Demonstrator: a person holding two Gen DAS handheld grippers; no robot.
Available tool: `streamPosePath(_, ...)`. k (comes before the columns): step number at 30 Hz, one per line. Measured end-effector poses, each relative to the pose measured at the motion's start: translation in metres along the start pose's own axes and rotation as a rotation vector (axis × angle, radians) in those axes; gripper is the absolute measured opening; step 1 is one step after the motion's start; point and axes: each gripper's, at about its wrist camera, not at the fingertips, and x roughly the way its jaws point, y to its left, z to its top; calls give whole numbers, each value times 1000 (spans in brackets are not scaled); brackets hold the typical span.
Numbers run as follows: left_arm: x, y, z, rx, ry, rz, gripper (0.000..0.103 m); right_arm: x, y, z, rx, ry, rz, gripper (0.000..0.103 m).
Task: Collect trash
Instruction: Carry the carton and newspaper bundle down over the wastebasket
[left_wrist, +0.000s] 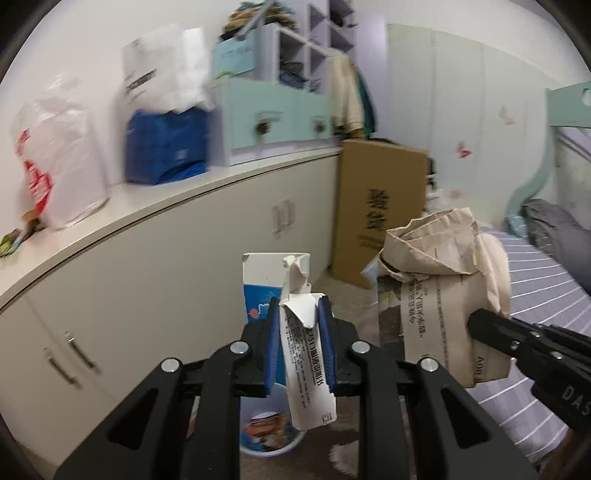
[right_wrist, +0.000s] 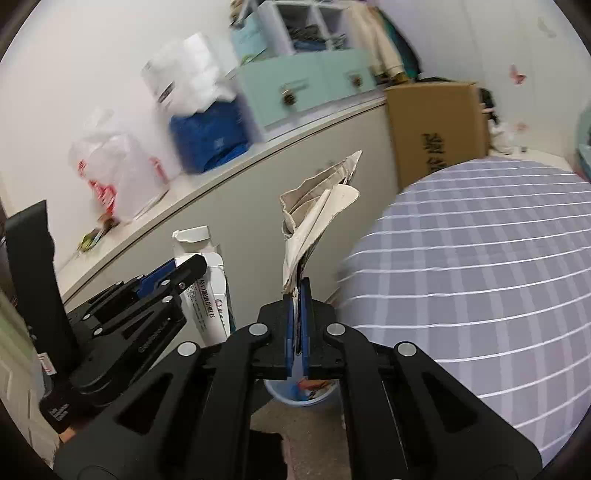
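Round pale-blue plastic bin (right_wrist: 301, 397) at 6 o'clock holds colourful wrappers.
Left gripper (left_wrist: 300, 325) clamps a torn white-and-blue carton (left_wrist: 295, 332); right gripper (right_wrist: 298, 306) pinches crumpled beige paper bag (right_wrist: 314, 221).

The torn carton (left_wrist: 291, 332) is white and blue with printed text. The crumpled paper bag (left_wrist: 443, 266) is beige. The bedsheet (right_wrist: 480, 258) is lilac-grey with white stripes.

Soft even indoor light, no harsh shadows or glare, strong fisheye bending with dark vignetted corners, motion blur on plastic bags (left_wrist: 62, 155) and worktop (left_wrist: 155, 206) far left of the claw, close parts sharp
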Motion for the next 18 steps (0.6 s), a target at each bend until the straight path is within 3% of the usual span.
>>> streamPosePath(8,29,66,-34,-89,113,97,20,64,51,-23,-64,105,52,3)
streamPosePath(18,84,107,-74,-138,253,138,20,144,65,-56,-63,245,66,3)
